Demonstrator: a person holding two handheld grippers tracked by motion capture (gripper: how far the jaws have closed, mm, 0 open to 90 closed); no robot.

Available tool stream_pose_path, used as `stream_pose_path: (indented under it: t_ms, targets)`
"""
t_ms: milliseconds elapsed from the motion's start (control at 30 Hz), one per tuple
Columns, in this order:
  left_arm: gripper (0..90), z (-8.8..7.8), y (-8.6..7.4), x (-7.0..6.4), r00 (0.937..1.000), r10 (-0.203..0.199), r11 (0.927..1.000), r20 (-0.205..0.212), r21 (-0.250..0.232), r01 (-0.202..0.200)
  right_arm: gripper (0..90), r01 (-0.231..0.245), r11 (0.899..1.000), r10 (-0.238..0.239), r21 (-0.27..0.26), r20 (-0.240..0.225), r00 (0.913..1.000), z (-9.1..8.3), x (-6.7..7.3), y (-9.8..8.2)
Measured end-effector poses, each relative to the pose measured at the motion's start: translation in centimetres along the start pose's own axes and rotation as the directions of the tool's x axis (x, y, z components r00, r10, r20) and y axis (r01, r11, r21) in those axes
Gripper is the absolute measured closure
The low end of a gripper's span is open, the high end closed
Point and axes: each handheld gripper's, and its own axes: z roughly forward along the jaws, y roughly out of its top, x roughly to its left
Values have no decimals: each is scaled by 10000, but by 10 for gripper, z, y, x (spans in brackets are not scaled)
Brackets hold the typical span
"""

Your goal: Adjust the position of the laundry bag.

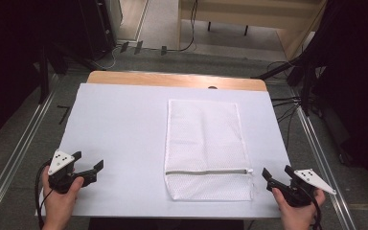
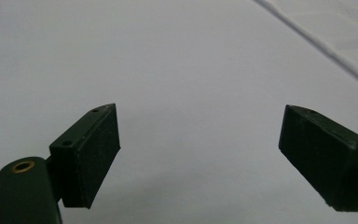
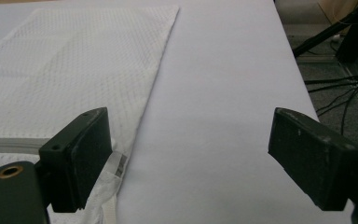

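A white mesh laundry bag [image 1: 205, 148] lies flat on the white-covered counter [image 1: 120, 134], right of centre, its zipper [image 1: 206, 171] running across near the person's end. The right gripper [image 1: 274, 178] sits just beside the bag's near right corner with its fingers [image 3: 81, 156] spread wide and holding nothing; in the right gripper view the zipper's pull tab [image 3: 116, 167] lies right next to one finger. The left gripper [image 1: 87, 166] hovers well apart from the bag near the counter's left side, its fingers [image 2: 91, 156] likewise spread and empty, with only the bag's edge [image 2: 326, 46] ahead.

The likely risk is a poor catch on the zipper end: the tab is small and flat against the surface, so closing fingers could pinch mesh instead or slide off. With the left gripper so far away, nothing pins the bag, and a pull on the zipper would probably drag or bunch the light fabric rather than open it
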Motion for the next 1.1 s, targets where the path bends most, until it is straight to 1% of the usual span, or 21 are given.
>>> stream_pose_path:
  t_ms: [100, 233, 267, 300, 333, 367, 400, 433, 467, 500, 567, 600, 633, 667, 700, 733, 800, 867, 900, 1000, 1100]
  targets:
    - [116, -1, 1, -3, 9995, 150, 9998, 285, -167, -145, 135, 11, 10000, -11, -30, -95, 10000, 0, 4, 0]
    - [150, 8, 7, -18, 9981, 158, 9999, 601, -40, -155, 136, 20, 10000, -21, -40, -96, 10000, 0, 7, 0]
    - [183, 15, 10, -27, 9977, 93, 9999, 671, 53, -97, 140, 4, 10000, -5, -62, -167, 9999, 1, 8, 1]
    - [202, 15, 10, -27, 9977, 93, 9999, 671, 53, -97, 140, 4, 10000, -5, -62, -167, 9999, 1, 8, 1]
    - [221, 22, 14, -38, 9968, 316, 9993, 735, 190, -331, 167, -14, 10000, 15, 45, -214, 9998, 2, 9, 2]
    - [230, 22, 14, -38, 9968, 316, 9993, 735, 190, -331, 167, -14, 10000, 15, 45, -214, 9998, 2, 9, 2]
    - [245, 31, 20, -48, 9951, 527, 9980, 838, 302, -554, 205, 136, 9999, -133, 106, -280, 9995, 4, 10, 2]
    - [271, 31, 20, -48, 9951, 527, 9980, 838, 302, -554, 205, 136, 9999, -133, 106, -280, 9995, 4, 10, 2]
    - [271, 36, 23, -53, 9929, 581, 9976, 1040, 323, -617, 213, 180, 9997, -176, 154, -260, 9995, 4, 11, 2]
    - [334, 41, 26, -58, 9901, 604, 9972, 1269, 361, -655, 242, 190, 9997, -187, 153, -196, 9996, 5, 13, 1]
    - [362, 53, 32, -72, 9824, 844, 9940, 1668, 553, -948, 248, 177, 9997, -173, 187, -205, 9996, 5, 14, 1]
    - [403, 65, 35, -86, 9762, 893, 9917, 1977, 739, -1056, 258, 239, 9995, -235, 205, -197, 9995, 5, 15, 1]
    - [418, 65, 35, -86, 9762, 893, 9917, 1977, 739, -1056, 258, 239, 9995, -235, 205, -197, 9995, 5, 15, 1]
    - [436, 77, 37, -99, 9680, 528, 9917, 2454, 1007, -797, 259, 245, 9994, -239, 225, -277, 9993, 5, 16, 1]
    - [457, 77, 37, -99, 9680, 528, 9917, 2454, 1007, -797, 259, 245, 9994, -239, 225, -277, 9993, 5, 16, 1]
    - [457, 82, 38, -105, 9640, 379, 9917, 2633, 1088, -687, 259, 236, 9994, -229, 244, -298, 9993, 4, 16, 1]
    - [480, 100, 39, -122, 9584, 406, 9886, 2825, 1275, -795, 268, 214, 9995, -206, 252, -301, 9993, 4, 15, 0]
    - [481, 105, 39, -126, 9598, 461, 9864, 2768, 1394, -876, 273, 257, 9994, -250, 232, -314, 9992, 5, 14, 0]
    - [485, 111, 40, -130, 9629, 458, 9846, 2661, 1506, -885, 282, 228, 9994, -221, 243, -296, 9993, 5, 14, 0]
    - [533, 122, 43, -138, 9767, 639, 9780, 2050, 1819, -1022, 301, 258, 9994, -251, 247, -300, 9992, 5, 14, -1]
    - [562, 131, 47, -144, 9793, 585, 9770, 1940, 1904, -961, 302, 294, 9992, -287, 265, -272, 9992, 6, 14, -2]
